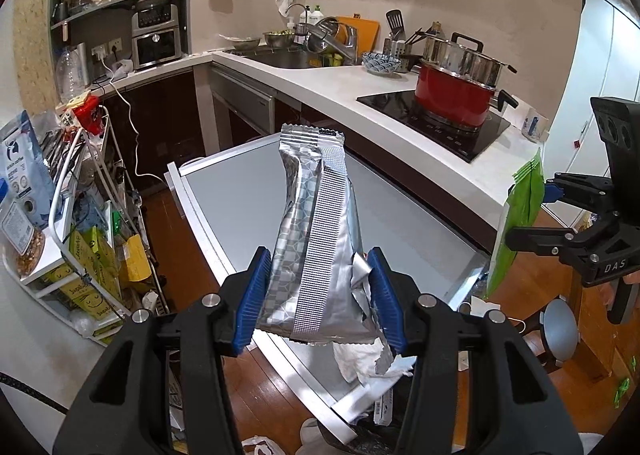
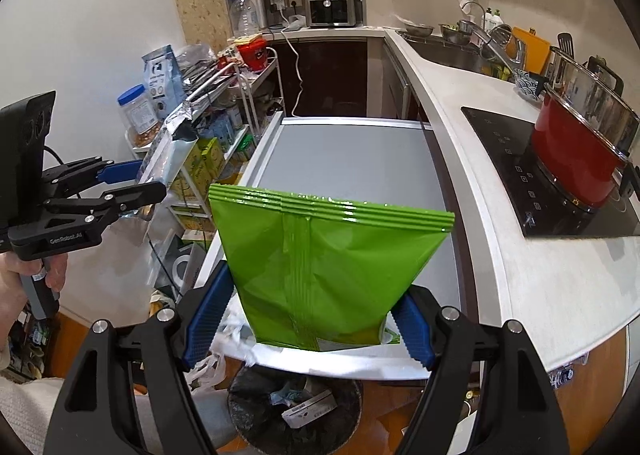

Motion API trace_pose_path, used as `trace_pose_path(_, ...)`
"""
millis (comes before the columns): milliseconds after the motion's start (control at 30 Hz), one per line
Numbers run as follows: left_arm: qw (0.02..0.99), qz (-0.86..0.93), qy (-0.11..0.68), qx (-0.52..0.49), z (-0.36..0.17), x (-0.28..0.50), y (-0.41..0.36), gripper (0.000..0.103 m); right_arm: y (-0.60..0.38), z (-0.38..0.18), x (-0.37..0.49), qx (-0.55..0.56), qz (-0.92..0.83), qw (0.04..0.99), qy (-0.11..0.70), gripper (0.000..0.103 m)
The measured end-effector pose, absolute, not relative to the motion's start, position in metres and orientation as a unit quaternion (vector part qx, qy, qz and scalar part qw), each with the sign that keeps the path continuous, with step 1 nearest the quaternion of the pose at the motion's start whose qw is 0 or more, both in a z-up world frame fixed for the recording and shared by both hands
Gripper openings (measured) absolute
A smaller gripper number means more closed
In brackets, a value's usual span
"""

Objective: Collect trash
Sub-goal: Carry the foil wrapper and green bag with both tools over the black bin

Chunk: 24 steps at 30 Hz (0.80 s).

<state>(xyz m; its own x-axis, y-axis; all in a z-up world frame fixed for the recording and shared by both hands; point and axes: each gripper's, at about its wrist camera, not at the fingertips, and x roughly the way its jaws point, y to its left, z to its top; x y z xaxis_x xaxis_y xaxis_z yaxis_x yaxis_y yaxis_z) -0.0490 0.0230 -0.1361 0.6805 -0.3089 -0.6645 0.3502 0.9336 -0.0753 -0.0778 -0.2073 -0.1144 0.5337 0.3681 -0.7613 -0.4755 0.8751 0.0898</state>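
Observation:
My left gripper (image 1: 318, 295) is shut on a crumpled silver foil wrapper (image 1: 316, 231) and holds it upright above the grey pull-out table (image 1: 236, 199). My right gripper (image 2: 308, 319) is shut on a green snack bag (image 2: 328, 267), held upright over the table's near edge. Below it stands a round bin with a black liner (image 2: 256, 395) holding some trash. The right gripper with the green bag (image 1: 520, 215) shows at the right of the left wrist view. The left gripper with the silver wrapper (image 2: 168, 139) shows at the left of the right wrist view.
A white counter (image 2: 500, 255) runs on the right with a black hob and a red pot (image 2: 576, 151). A wire rack (image 2: 224, 103) crowded with packets stands left of the table. White paper (image 1: 360, 363) lies on the table's near end. The sink (image 1: 280, 59) is at the back.

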Motion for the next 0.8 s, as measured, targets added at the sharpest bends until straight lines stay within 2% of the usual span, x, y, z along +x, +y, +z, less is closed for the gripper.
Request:
trace_pose_path(400,0.901,-0.193,0.385,0.061,-0.156,-0.118,0.003,0.051,-0.219,-0.132,-0.138,-0.053,0.259,0.851,0.454,0.074)
trace_pose_path(800,0.853,-0.237,0.440,0.153,-0.221,-0.169,-0.044,0.051,-0.226,-0.220,-0.175,-0.018,0.242,0.801,0.547,0.074)
